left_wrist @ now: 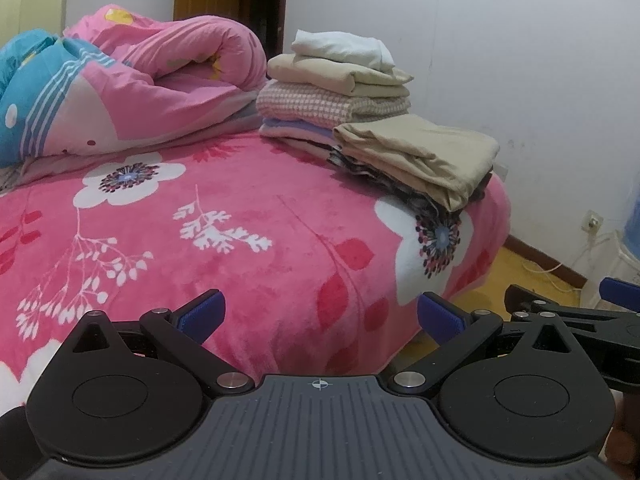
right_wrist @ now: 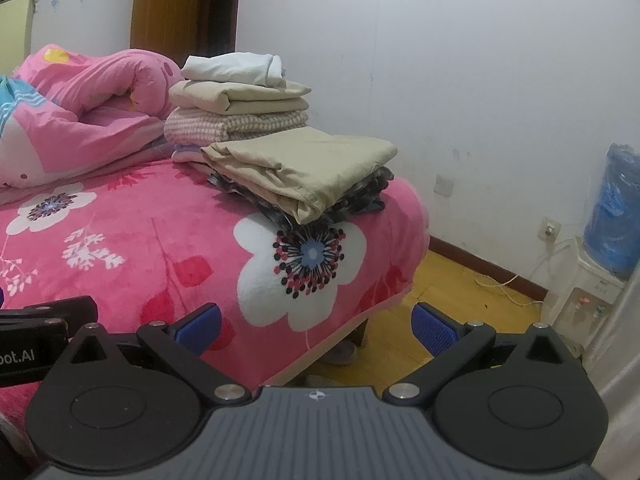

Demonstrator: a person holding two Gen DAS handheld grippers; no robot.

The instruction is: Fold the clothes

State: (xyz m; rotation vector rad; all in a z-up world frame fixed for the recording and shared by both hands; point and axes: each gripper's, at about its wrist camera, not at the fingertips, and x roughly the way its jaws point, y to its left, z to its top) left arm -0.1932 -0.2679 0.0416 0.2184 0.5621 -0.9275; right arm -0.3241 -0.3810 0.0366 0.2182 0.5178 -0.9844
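Holding the left claw [left_wrist: 321, 314] with both blue pads wide apart and empty, hovering over the near part of the bed's pink flowered blanket [left_wrist: 248, 240]; holding the right claw [right_wrist: 316, 326] just beside it, also spread wide and gripping nothing, above the bed corner and the yellow floor [right_wrist: 448, 300]. Looking further out at the clothes, all folded and lying at the far right corner of the bed: a beige folded piece [right_wrist: 304, 168] resting on a dark patterned one [right_wrist: 360, 196], and behind it touching a taller stack [right_wrist: 240, 100] with a white garment [right_wrist: 236, 68] on top. Seeing beyond them a rumpled pink quilt [left_wrist: 172, 80] to the left and a water dispenser [right_wrist: 600, 248] by the wall.
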